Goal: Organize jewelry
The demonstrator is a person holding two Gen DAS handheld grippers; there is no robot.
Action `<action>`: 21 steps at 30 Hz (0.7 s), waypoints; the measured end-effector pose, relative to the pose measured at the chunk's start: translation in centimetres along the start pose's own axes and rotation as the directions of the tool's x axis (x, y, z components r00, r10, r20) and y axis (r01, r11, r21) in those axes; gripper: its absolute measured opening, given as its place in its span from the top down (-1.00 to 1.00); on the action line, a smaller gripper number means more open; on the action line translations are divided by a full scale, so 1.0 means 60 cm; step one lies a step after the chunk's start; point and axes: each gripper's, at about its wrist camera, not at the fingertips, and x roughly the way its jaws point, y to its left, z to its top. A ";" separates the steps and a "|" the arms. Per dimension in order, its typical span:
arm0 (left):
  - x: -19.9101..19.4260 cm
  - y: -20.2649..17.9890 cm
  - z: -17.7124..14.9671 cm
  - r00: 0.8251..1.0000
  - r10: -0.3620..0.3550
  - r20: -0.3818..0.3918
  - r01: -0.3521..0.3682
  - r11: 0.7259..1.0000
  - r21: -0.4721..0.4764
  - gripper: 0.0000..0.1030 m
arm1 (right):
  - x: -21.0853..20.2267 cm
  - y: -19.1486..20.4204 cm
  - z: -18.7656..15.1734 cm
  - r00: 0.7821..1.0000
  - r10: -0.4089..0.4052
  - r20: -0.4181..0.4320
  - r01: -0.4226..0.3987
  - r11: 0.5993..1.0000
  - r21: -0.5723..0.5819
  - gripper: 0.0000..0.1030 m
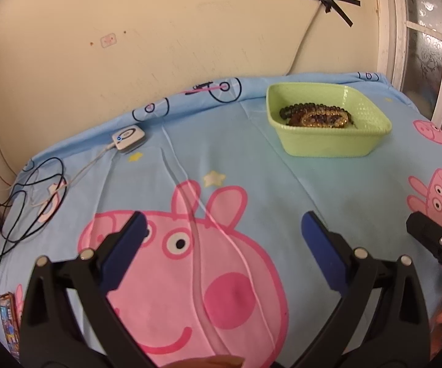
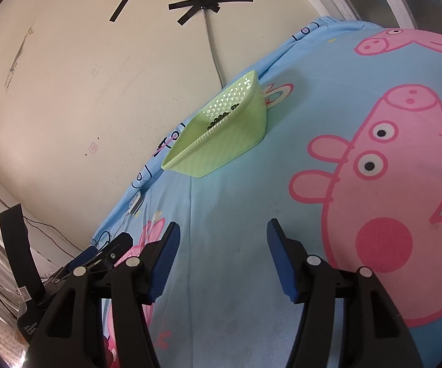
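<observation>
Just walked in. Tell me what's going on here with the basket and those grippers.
A person is tidying jewelry with two hand-held grippers. The beaded bracelets lie piled in the green basket at the far side of the cartoon-print sheet. The left gripper and right gripper both hover open and empty over the sheet, short of the basket. No other jewelry shows on the sheet, so the sorting looks about done.

Small white print on the black strap base (image 2: 30,326) is too blurred to read.
</observation>
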 end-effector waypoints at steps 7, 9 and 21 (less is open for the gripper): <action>0.002 -0.003 -0.001 1.000 0.003 -0.010 -0.003 1.000 0.006 -0.88 | -0.002 0.001 -0.001 1.000 0.000 0.004 0.000 1.000 0.003 0.32; 0.003 -0.002 -0.001 1.000 0.002 -0.010 -0.002 1.000 0.007 -0.88 | -0.001 0.001 -0.001 1.000 0.001 0.004 -0.001 1.000 0.003 0.32; 0.003 -0.004 -0.003 1.000 0.001 -0.018 -0.001 1.000 0.008 -0.88 | -0.002 0.002 -0.003 1.000 0.001 0.006 -0.001 1.000 0.005 0.32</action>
